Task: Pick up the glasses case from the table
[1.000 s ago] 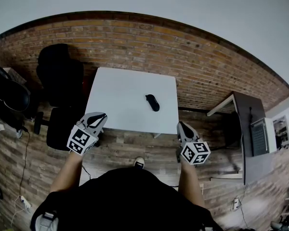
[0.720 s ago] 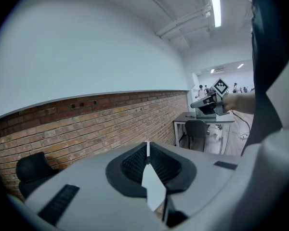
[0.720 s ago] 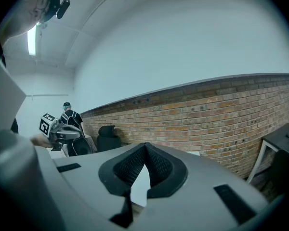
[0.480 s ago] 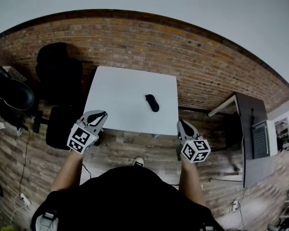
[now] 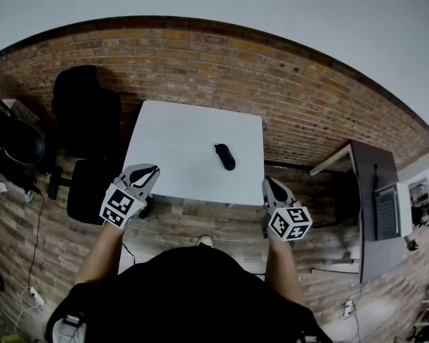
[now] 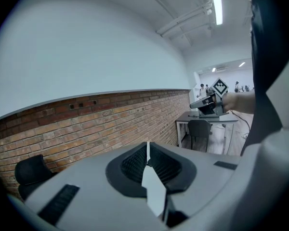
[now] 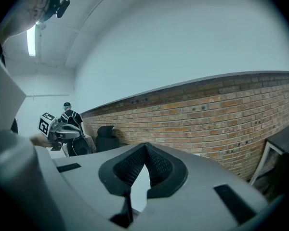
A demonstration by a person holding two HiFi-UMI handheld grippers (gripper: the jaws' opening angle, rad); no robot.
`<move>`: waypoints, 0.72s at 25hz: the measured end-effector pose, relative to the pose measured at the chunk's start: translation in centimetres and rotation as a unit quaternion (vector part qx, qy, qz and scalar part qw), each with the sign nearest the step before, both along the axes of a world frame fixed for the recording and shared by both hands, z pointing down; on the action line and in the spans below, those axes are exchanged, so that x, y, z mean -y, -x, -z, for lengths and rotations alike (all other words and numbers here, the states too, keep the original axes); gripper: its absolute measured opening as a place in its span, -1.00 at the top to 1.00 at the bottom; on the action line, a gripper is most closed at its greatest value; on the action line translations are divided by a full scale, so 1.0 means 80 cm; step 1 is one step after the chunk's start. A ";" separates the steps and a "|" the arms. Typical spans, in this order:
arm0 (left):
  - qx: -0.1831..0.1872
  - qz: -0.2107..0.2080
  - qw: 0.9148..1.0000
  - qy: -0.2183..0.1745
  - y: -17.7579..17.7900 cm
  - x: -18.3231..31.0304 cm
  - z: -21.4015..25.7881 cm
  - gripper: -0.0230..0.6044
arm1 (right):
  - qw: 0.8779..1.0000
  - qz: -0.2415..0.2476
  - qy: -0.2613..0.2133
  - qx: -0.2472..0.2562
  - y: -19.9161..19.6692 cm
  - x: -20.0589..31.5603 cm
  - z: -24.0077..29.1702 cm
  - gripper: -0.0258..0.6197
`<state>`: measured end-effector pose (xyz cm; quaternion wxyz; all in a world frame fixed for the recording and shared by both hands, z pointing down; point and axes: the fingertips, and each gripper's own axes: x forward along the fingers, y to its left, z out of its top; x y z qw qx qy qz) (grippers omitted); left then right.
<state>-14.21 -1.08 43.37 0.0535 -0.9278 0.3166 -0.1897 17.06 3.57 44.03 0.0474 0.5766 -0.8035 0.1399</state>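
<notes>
The black glasses case point(image 5: 225, 156) lies on the white table point(image 5: 179, 141), right of its middle, with nothing touching it. My left gripper point(image 5: 151, 170) hovers at the table's near left corner, its jaws shut on nothing. My right gripper point(image 5: 269, 183) hangs just off the near right corner, also shut and holding nothing. In the left gripper view the left gripper point(image 6: 147, 146) has its tips meeting, and in the right gripper view the right gripper point(image 7: 145, 146) does too. Neither gripper view shows the case.
A brick wall point(image 5: 272, 84) runs behind the table. Black office chairs point(image 5: 86, 113) stand at the table's left. A dark desk point(image 5: 372, 191) carrying a laptop point(image 5: 386, 209) stands at the right. The floor point(image 5: 200, 216) is wooden planks.
The table and the case have drawn slightly nearer in the head view. Both grippers keep their places at the near corners and stay shut.
</notes>
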 end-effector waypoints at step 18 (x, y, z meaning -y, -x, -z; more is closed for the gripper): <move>0.009 0.016 1.000 -0.001 -0.025 0.040 0.000 0.85 | 1.000 0.016 0.001 0.010 -0.026 0.052 -0.003 0.88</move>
